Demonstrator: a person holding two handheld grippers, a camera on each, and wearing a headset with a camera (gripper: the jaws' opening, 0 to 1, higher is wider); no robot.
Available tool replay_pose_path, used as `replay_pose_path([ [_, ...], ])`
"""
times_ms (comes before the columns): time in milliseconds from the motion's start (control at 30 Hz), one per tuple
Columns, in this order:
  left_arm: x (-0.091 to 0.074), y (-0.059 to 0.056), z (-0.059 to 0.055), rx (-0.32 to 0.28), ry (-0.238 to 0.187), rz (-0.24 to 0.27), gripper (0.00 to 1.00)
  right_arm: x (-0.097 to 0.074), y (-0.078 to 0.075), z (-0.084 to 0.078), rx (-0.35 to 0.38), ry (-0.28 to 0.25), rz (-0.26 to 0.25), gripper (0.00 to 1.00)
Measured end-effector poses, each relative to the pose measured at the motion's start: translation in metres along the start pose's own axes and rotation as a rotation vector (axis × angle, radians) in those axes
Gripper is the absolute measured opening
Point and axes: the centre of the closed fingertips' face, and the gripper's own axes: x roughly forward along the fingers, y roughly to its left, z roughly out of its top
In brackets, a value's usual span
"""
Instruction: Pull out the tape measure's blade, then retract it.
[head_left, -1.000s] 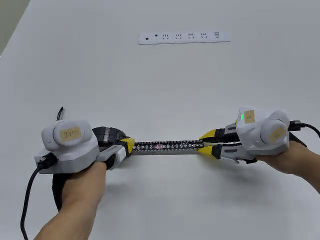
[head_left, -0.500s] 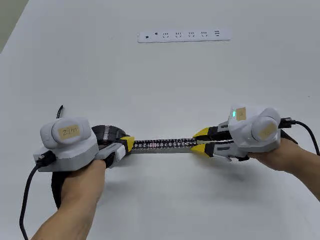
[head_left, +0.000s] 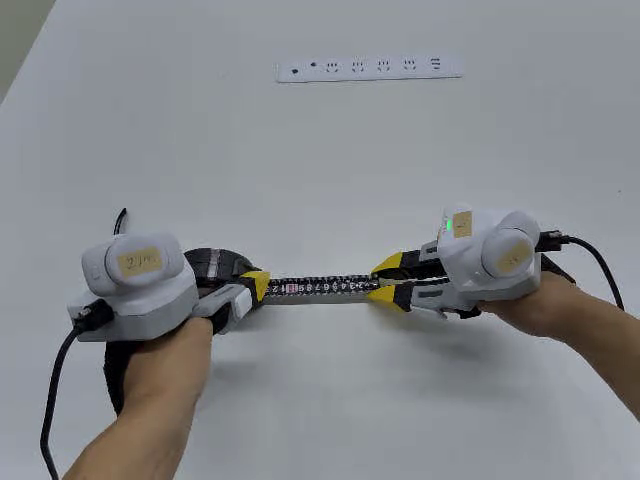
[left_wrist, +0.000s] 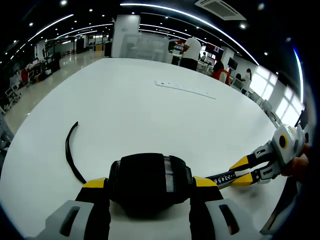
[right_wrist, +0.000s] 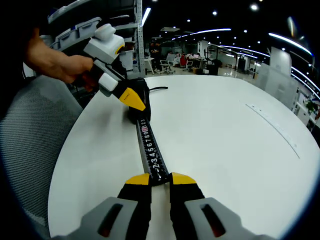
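Note:
The black tape measure case (head_left: 214, 268) lies on the white table, and my left gripper (head_left: 250, 288) is shut on it; in the left gripper view the case (left_wrist: 149, 179) sits squeezed between the yellow-tipped jaws. Its black numbered blade (head_left: 318, 288) runs right from the case to my right gripper (head_left: 384, 280), which is shut on the blade's end. In the right gripper view the blade (right_wrist: 150, 148) stretches from my right gripper (right_wrist: 159, 178) back to the case (right_wrist: 138, 102) held by the left gripper (right_wrist: 131, 98).
A white power strip (head_left: 369, 69) lies at the far side of the white table (head_left: 330, 170), also seen as a power strip (left_wrist: 184, 88) in the left gripper view. A black cable (left_wrist: 71, 155) trails on the table left of the case.
My right gripper has moved left toward the case with the blade's end, so the exposed blade is shorter. The left gripper and case have stayed put.

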Motion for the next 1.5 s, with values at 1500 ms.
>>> replay_pose_path([
  [1500, -0.001, 0.002, 0.000, -0.041, 0.001, -0.019, 0.61, 0.057, 0.021, 0.045, -0.013, -0.034, 0.043, 0.12],
])
